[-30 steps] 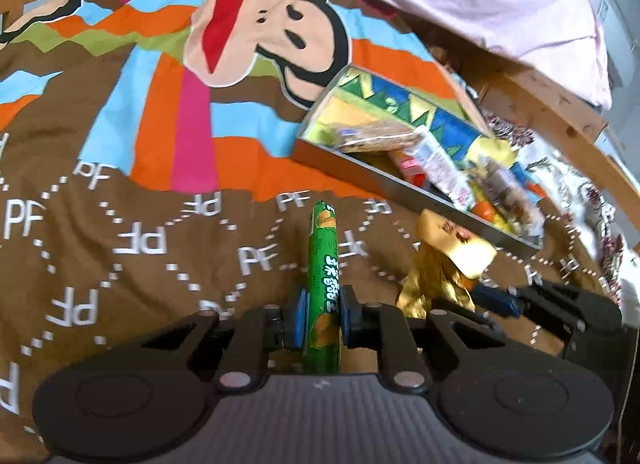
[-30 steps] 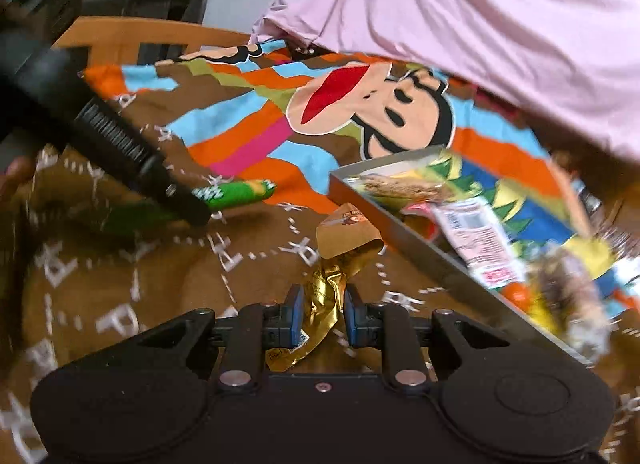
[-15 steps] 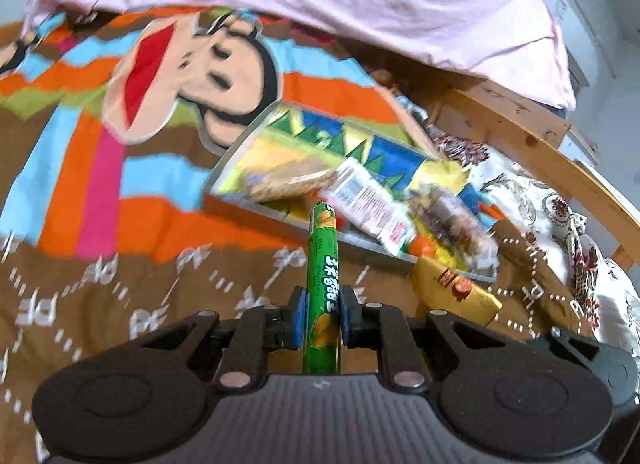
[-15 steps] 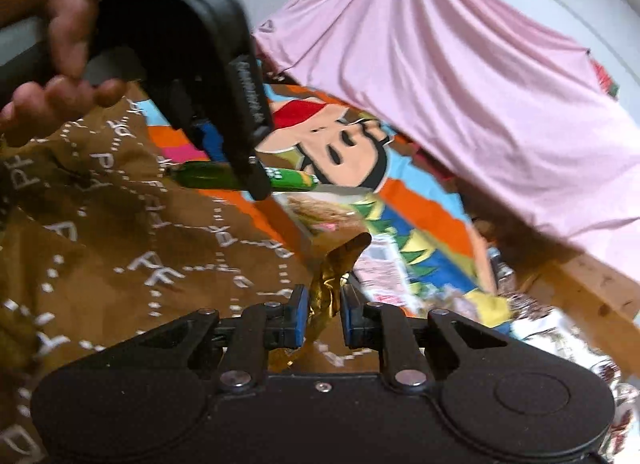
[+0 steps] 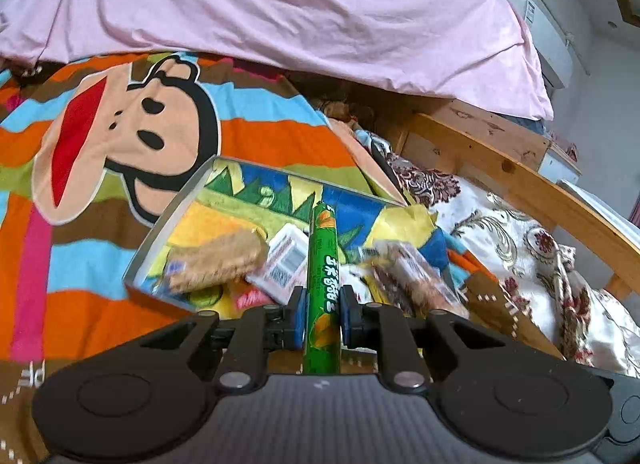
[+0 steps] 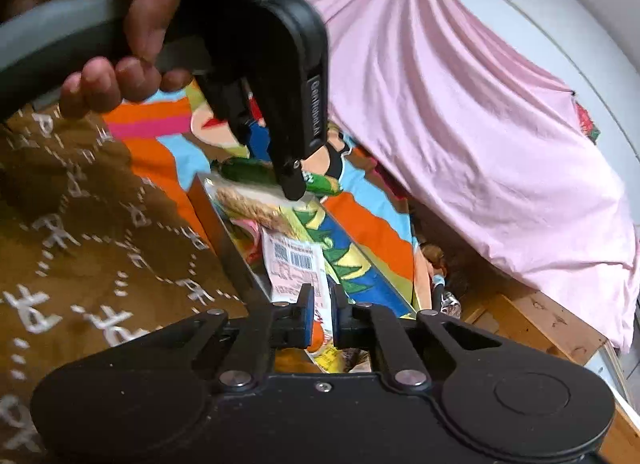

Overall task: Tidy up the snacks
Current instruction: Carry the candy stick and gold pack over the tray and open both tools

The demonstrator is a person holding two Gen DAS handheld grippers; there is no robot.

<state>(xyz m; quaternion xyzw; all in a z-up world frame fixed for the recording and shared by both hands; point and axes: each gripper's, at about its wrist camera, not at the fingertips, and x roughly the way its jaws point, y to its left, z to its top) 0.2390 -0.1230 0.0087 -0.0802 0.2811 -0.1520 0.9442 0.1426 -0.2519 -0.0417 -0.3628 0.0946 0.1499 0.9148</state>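
Spread over the bed, a striped cartoon-monkey blanket [image 5: 120, 136] is seen, with a pink sheet [image 5: 280, 12] draped behind it and a wooden bed rail [image 5: 520, 180] running along the right. One shallow metal tray [image 5: 168, 220] is laid on the blanket, its bottom printed in blue, green and yellow. Several snacks are counted in it: one oat-coloured bar [image 5: 216, 260], one white packet with a barcode [image 5: 284, 264] and one brown wrapped bar [image 5: 408, 276]; further wrappers are too blurred to be counted.

One green stick snack [image 5: 322, 288] is clamped between the pads of the left claw [image 5: 322, 316], and it is held above the near rim of the tray, pointing along the tray's length. In the right wrist view the hand [image 6: 116, 40] gripping that tool is seen above the tray's left corner.

The right claw [image 6: 321, 318] is brought together with nothing visible between its pads, over the tray's near end.

Open blanket is left to the left of the tray; to the right, room is limited by a patterned cloth [image 5: 520, 248] and the rail.
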